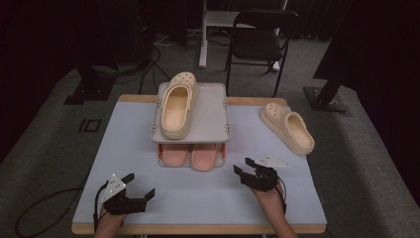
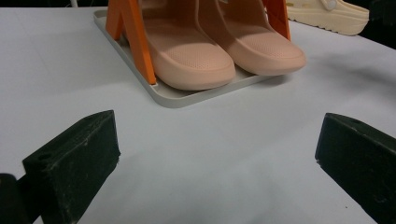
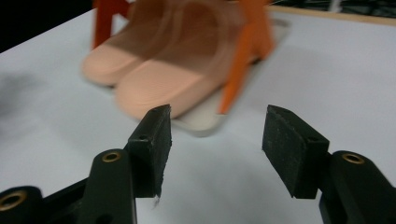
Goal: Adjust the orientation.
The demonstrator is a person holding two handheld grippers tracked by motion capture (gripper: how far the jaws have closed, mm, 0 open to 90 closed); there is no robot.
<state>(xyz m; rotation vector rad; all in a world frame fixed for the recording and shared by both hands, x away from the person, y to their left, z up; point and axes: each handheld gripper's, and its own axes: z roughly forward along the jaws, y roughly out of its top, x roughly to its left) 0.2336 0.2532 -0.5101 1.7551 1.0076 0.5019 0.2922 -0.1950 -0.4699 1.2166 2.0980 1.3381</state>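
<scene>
A grey two-shelf rack (image 1: 210, 114) with orange posts stands at the table's middle back. One cream clog (image 1: 177, 105) lies on its top shelf. A pair of pink slippers (image 1: 190, 156) sits on the bottom shelf, toes toward me, and is close ahead in the left gripper view (image 2: 196, 65). A second cream clog (image 1: 288, 128) lies on the table to the rack's right. My left gripper (image 1: 140, 184) rests at the front left, jaws wide apart and empty (image 2: 217, 144). My right gripper (image 1: 242, 165) hovers just right of the slippers, open with nothing between its pads (image 3: 217, 130).
The pale blue tabletop (image 1: 198, 203) has wooden edges at front and back. A black folding chair (image 1: 260, 42) stands behind the table. A cable (image 1: 34, 213) lies on the carpet at the left.
</scene>
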